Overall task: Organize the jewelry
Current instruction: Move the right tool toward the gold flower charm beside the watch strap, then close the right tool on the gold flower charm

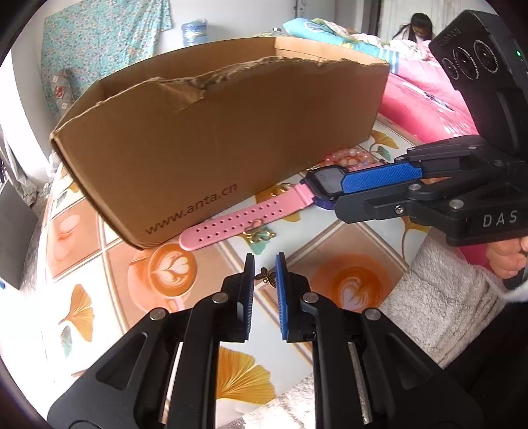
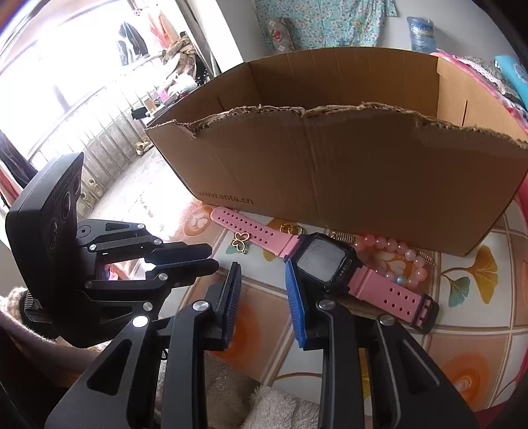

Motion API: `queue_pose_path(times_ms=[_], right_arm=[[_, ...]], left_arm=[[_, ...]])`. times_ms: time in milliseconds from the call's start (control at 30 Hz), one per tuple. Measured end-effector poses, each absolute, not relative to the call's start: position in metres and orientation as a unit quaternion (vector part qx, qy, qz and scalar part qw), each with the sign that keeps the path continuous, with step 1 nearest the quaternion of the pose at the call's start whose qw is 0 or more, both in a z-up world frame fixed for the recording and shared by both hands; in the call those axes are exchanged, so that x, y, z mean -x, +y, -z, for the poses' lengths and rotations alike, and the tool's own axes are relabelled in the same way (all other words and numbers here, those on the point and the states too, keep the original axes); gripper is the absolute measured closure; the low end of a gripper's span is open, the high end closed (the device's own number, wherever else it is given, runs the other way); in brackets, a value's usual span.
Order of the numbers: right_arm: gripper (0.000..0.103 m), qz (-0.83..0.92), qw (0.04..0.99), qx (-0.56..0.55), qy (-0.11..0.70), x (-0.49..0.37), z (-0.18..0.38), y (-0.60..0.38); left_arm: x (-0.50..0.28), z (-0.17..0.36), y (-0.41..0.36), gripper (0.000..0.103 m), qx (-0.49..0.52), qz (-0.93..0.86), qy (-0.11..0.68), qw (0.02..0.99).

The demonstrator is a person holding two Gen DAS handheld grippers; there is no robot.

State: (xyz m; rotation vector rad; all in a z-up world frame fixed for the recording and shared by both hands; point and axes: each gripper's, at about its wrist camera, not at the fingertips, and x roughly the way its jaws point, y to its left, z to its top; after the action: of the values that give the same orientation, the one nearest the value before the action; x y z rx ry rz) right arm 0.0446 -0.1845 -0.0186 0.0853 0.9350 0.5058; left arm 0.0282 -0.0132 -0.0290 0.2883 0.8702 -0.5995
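Note:
My left gripper (image 1: 264, 274) is shut on a small gold butterfly charm (image 1: 265, 276), which is pinched at the fingertips just above the table. A pink-strapped watch (image 1: 231, 224) (image 2: 321, 260) lies in front of the cardboard box (image 1: 214, 138) (image 2: 330, 181). A gold heart-outline charm (image 1: 259, 235) (image 2: 240, 240) rests by its strap. A pink bead bracelet (image 1: 346, 156) (image 2: 396, 247) and gold rings (image 2: 290, 228) lie against the box. My right gripper (image 2: 261, 267) (image 1: 340, 196) stands open with nothing between its pads. Its blue pad (image 2: 295, 297) sits beside the watch face. From the right wrist view the left gripper (image 2: 214, 257) appears on the left.
The patterned tablecloth (image 1: 171, 270) covers a small table whose near edge is close to me. Pink bedding (image 1: 425, 109) lies to the right of the box. A fluffy sleeve (image 1: 445, 297) reaches in at the right. A person (image 1: 417, 28) sits far back.

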Motion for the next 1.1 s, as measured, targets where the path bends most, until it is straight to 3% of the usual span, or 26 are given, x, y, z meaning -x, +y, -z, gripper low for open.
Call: queue_pose_path(times_ms=[667, 800, 1100], right_arm=[[0.075, -0.251, 0.855, 0.143, 0.431, -0.069, 0.037, -0.109], [0.086, -0.240, 0.854, 0.156, 0.433, -0.071, 0.035, -0.106], [0.092, -0.244, 0.850, 0.141, 0.445, -0.076, 0.031, -0.115]], left_arm=[[-0.046, 0.033, 0.025, 0.091, -0.073, 0.228, 0.428, 0.872], [-0.048, 0.033, 0.028, 0.091, -0.069, 0.230, 0.427, 0.872], [-0.046, 0.032, 0.028, 0.091, -0.069, 0.231, 0.426, 0.872]])
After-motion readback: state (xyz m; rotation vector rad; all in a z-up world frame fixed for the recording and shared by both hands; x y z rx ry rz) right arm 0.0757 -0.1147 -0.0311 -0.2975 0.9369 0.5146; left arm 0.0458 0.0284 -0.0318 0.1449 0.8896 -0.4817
